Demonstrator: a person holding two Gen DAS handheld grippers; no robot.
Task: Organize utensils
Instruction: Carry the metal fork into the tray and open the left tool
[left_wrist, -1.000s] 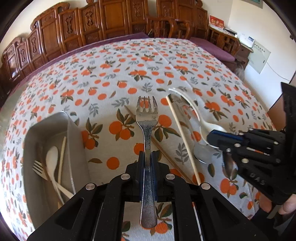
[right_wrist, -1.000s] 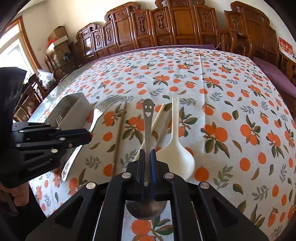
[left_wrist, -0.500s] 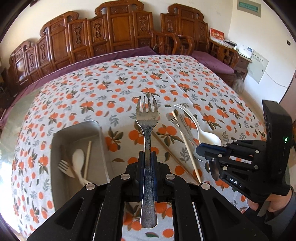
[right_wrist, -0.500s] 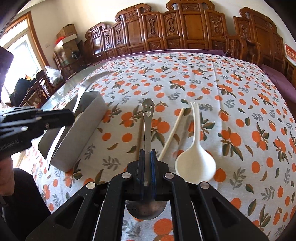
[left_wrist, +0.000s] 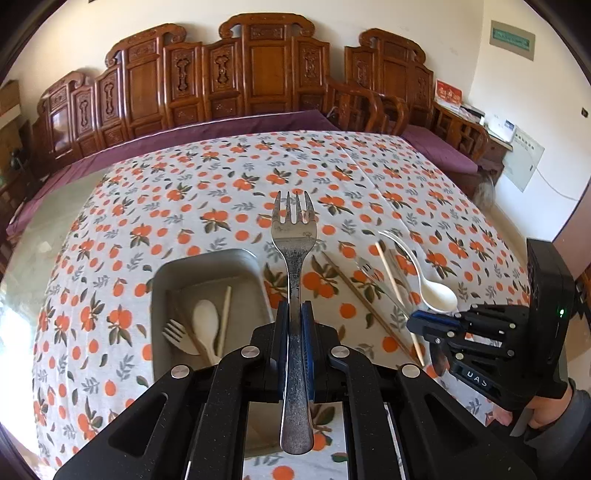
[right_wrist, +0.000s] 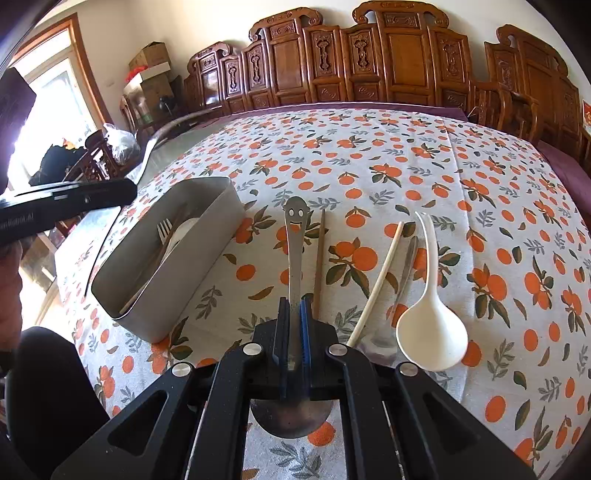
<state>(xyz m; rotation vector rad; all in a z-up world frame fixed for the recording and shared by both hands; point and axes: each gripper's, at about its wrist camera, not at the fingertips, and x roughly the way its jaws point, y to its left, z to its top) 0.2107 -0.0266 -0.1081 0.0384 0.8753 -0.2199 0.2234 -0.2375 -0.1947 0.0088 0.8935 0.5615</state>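
My left gripper (left_wrist: 294, 317) is shut on a metal fork (left_wrist: 293, 236), tines forward, held above the table just right of the grey box (left_wrist: 207, 260). The box holds a white fork (left_wrist: 176, 332), a white spoon (left_wrist: 206, 317) and chopsticks. My right gripper (right_wrist: 294, 314) is shut on a metal spoon with a smiley handle (right_wrist: 294, 236), bowl toward the camera, raised over the table. It shows at the right in the left wrist view (left_wrist: 432, 323). The box (right_wrist: 207, 236) lies left of it.
On the orange-print tablecloth (right_wrist: 406, 155) lie a brown chopstick (right_wrist: 318, 258), a pale chopstick (right_wrist: 380, 280), a clear plastic utensil (right_wrist: 406, 266) and a white ladle spoon (right_wrist: 430, 325). Carved wooden chairs (left_wrist: 258, 81) line the far side of the table.
Both grippers have risen and drawn back with their utensils. The left gripper has shifted toward the box, which now lies closer under the fork.
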